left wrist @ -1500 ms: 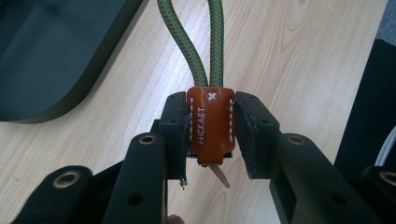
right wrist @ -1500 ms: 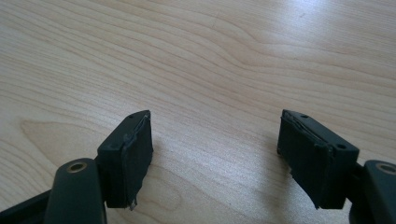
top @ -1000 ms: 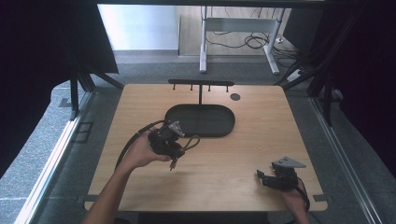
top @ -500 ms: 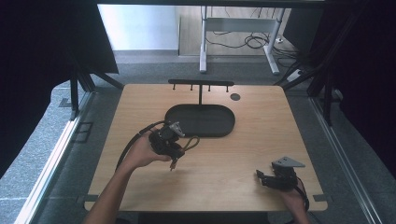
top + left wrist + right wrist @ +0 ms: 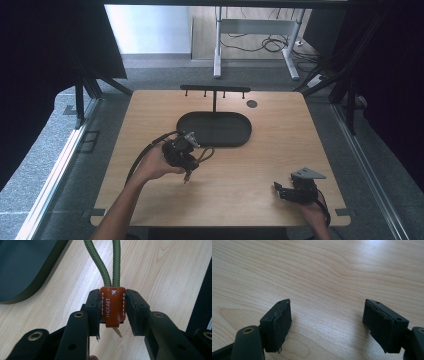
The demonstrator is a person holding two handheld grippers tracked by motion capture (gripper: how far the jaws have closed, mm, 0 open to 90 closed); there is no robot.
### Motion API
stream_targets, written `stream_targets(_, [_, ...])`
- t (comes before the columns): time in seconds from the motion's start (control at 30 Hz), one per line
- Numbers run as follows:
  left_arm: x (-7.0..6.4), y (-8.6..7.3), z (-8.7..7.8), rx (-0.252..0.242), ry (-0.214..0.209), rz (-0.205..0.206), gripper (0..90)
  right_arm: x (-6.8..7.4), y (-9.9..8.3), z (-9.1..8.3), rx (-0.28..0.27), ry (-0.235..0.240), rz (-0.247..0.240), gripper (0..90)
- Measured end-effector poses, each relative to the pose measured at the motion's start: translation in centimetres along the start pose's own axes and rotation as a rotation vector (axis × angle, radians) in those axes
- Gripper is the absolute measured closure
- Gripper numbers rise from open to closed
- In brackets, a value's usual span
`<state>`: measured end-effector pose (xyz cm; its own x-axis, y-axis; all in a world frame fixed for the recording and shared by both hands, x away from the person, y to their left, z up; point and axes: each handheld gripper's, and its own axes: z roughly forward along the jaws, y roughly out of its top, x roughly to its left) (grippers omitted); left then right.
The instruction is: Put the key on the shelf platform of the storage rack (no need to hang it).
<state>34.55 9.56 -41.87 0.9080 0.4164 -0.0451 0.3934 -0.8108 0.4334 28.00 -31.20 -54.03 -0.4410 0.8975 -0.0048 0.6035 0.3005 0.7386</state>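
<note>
Clearly, left tongs [image 5: 113,312] clamp leather tab [image 5: 113,305] stamped "HICKAET".

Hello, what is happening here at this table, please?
A person works at a wooden table with a gripper in each hand. The left gripper is shut on the brown leather tab of a green cord loop, close to the dark oval tray. Behind the tray stands a small black rack with hooks. The right gripper is open, holds nothing, and sits low over bare wood at the near right corner.
</note>
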Motion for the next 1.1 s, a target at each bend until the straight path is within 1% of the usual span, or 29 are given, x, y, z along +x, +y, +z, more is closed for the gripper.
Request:
stream_targets(0.27, [0.0,0.1,0.1,0.001,0.001,-0.004,66.5,0.0,0.0,0.0,0.001,-0.002,0.002,22.2])
stream_targets(0.37, [-0.1,0.2,0.4,0.005,0.0,0.0,66.4,0.0,0.0,0.0,0.002,-0.004,0.002,21.8])
stream_targets(0.57, [0.0,0.3,1.0,0.018,-0.002,-0.006,66.4,0.0,0.0,0.1,0.002,-0.004,0.005,21.7])
stream_targets(0.63, [0.0,0.4,1.0,0.014,0.001,-0.01,66.5,0.0,0.0,0.1,0.002,-0.005,0.004,21.5])
stream_targets(0.73, [0.1,0.6,0.7,0.009,0.004,-0.016,66.5,0.0,0.0,0.1,0.003,-0.005,0.006,21.5])
stream_targets(0.8, [0.3,0.8,0.4,0.011,0.015,-0.013,66.6,0.0,0.0,0.1,0.002,-0.005,0.005,21.4])
stream_targets(0.93, [0.3,1.4,-0.3,0.007,0.024,-0.006,66.7,0.0,0.0,0.1,0.003,-0.005,0.007,21.4])
stream_targets(1.1, [0.6,1.8,-0.6,0.011,0.036,-0.004,66.8,0.0,0.0,0.1,0.003,-0.005,0.007,21.4])
